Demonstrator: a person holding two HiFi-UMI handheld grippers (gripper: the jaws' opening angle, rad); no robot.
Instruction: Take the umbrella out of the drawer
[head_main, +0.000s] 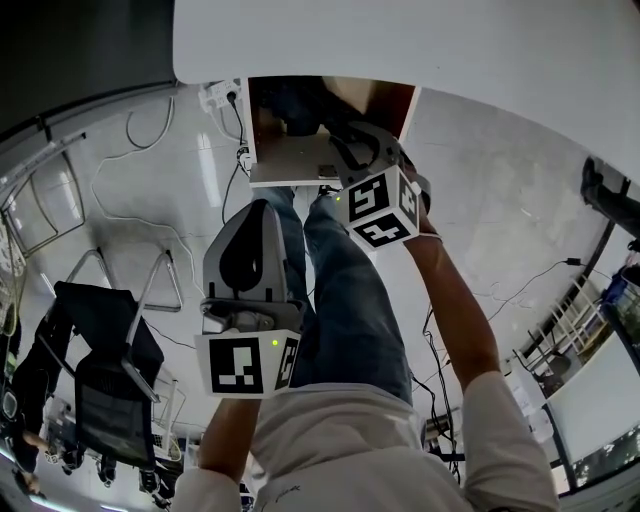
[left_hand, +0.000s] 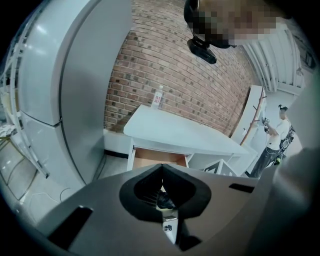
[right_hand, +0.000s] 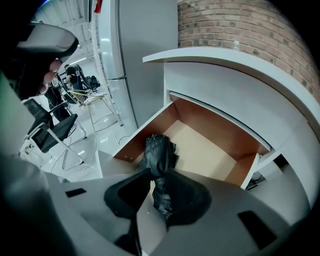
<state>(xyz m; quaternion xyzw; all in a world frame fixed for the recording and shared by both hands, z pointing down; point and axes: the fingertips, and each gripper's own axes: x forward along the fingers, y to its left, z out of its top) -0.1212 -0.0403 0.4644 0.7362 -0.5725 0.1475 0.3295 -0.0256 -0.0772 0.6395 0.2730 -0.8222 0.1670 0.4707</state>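
The black folded umbrella (right_hand: 160, 150) sits in the front left corner of the open wooden drawer (right_hand: 215, 120), under the white table top (right_hand: 240, 65). My right gripper (right_hand: 159, 172) hangs just above and in front of it. Its jaws stand a little apart and the umbrella shows through the gap beyond the tips, with nothing pressed between the pads. In the head view the right gripper (head_main: 352, 150) points down at the drawer's white front (head_main: 290, 160). My left gripper (head_main: 262, 205) is held back over my legs, shut and empty (left_hand: 161, 166), facing the drawer (left_hand: 159, 157) from a distance.
A clear bottle (left_hand: 157, 97) stands on the table against a brick wall (left_hand: 200, 85). A tall grey cabinet (left_hand: 75, 90) stands left of the table. A black chair (head_main: 100, 370) and floor cables (head_main: 150, 130) lie to my left. A person (left_hand: 274, 140) stands far right.
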